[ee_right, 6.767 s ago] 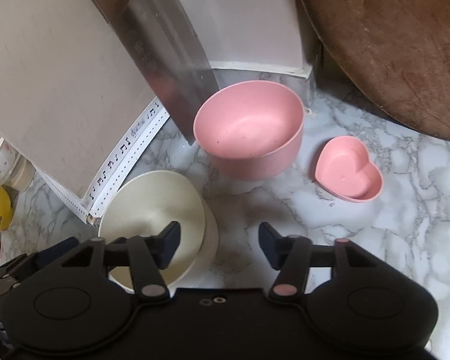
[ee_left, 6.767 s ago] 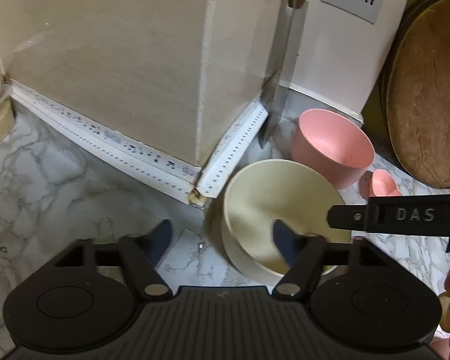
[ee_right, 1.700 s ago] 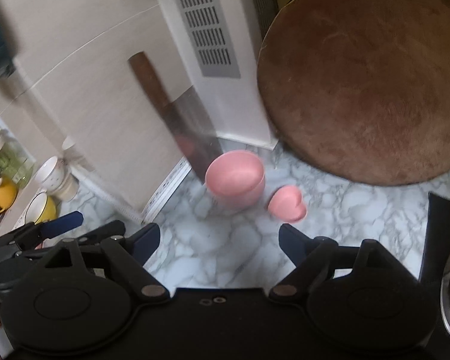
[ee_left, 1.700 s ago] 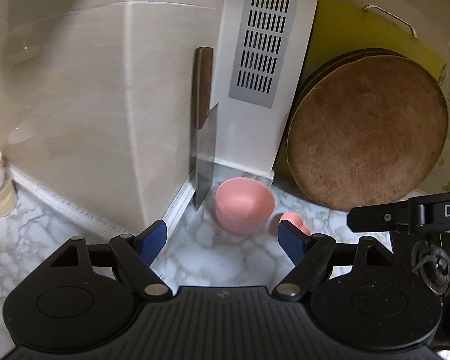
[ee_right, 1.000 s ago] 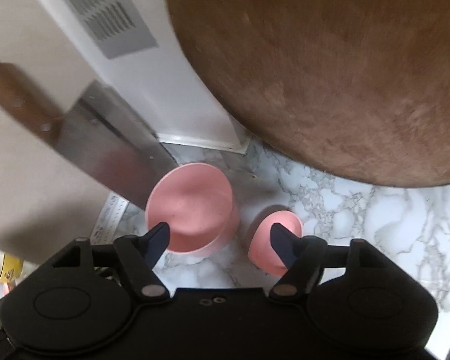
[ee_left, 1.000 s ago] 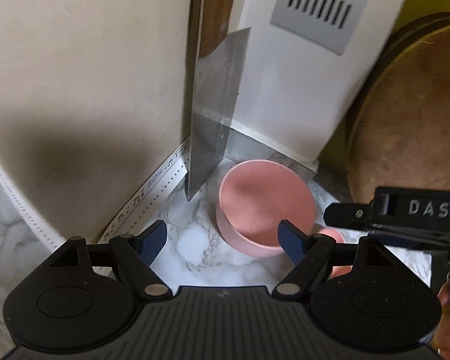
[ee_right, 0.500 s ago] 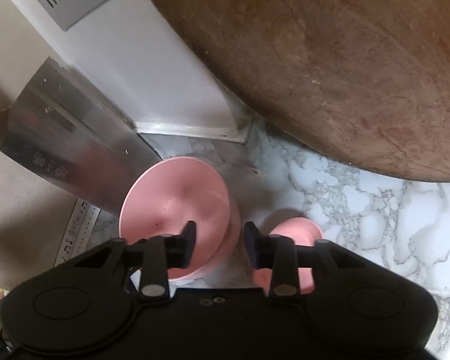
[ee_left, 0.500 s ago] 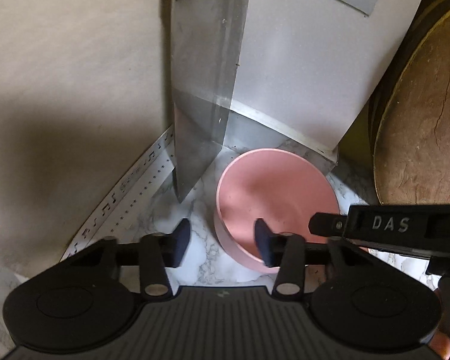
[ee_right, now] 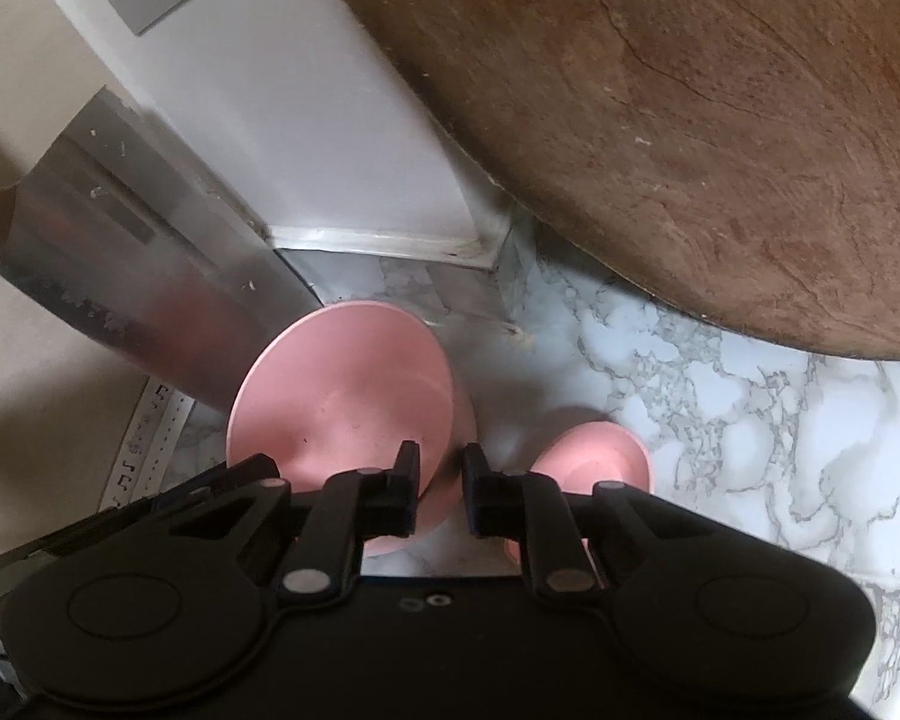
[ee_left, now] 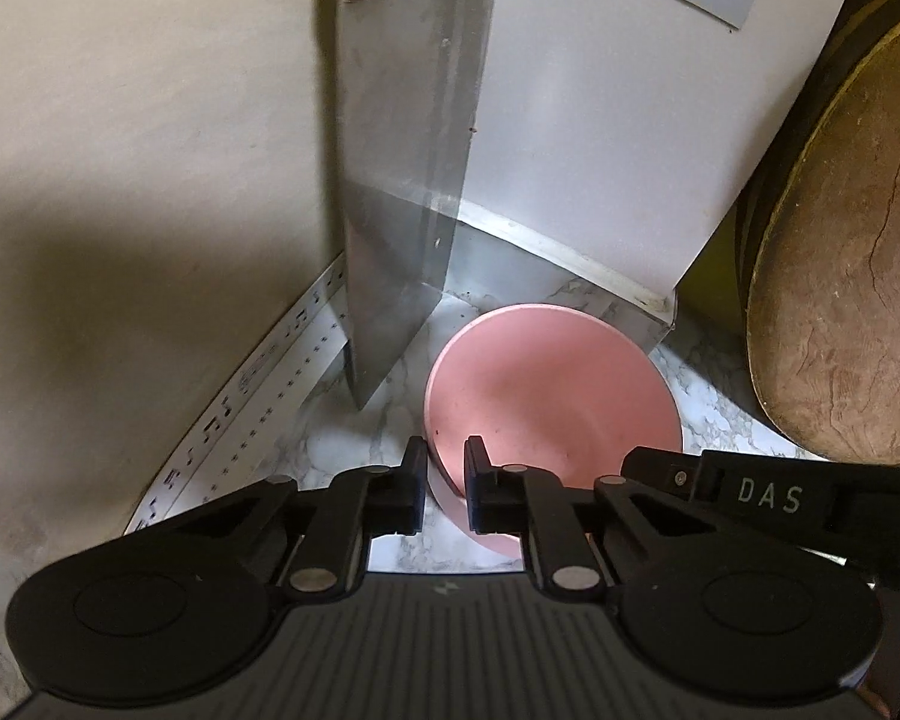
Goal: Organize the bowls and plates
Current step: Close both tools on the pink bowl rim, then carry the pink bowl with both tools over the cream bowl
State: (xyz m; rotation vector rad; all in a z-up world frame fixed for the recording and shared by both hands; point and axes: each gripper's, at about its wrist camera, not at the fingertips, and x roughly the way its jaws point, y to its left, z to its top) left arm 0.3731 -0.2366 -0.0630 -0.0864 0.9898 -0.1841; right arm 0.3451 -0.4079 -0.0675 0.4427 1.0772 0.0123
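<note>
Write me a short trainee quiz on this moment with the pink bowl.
1. What does the left gripper grip? A) a spoon B) the bowl's rim C) a cup
2. True or false: the cleaver lies flat on the counter.
3. In the right wrist view, what sits on the counter to the right of the bowl?

Key: 1 B. 2 False; it stands upright against the wall. 3 A small pink dish.
</note>
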